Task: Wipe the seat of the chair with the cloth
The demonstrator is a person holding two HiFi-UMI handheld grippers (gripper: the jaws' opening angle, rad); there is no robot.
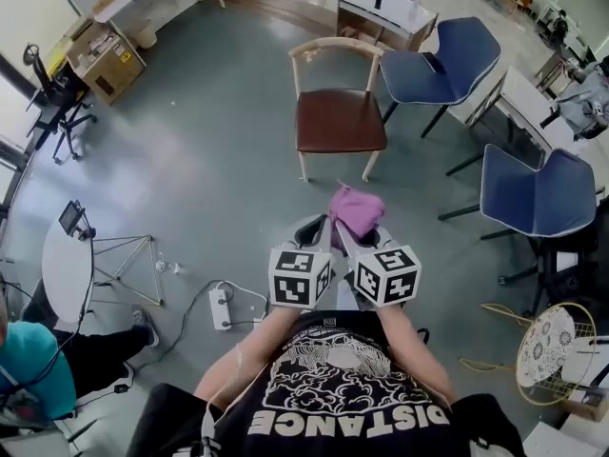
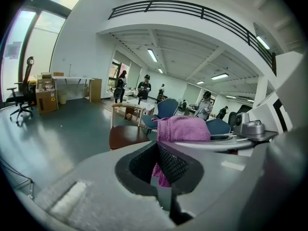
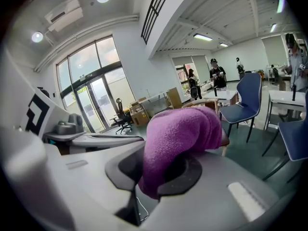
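A wooden chair with a dark brown seat [image 1: 340, 120] stands on the grey floor, a step ahead of me. My right gripper [image 1: 354, 228] is held close to my chest and is shut on a bunched purple cloth [image 1: 357, 208], which bulges over its jaws [image 3: 178, 134]. Right beside it on the left, my left gripper [image 1: 314, 228] has its jaws together with nothing between them. From the left gripper view the cloth [image 2: 185, 128] sits just to the right, with the chair seat [image 2: 127, 136] beyond. Both grippers are well short of the chair.
Two blue chairs [image 1: 442, 60] [image 1: 538, 193] and white tables [image 1: 385, 12] stand to the right of the wooden chair. A power strip [image 1: 220, 307] and cables lie on the floor at my left, by a tripod [image 1: 119, 255]. A seated person [image 1: 38, 365] is at lower left.
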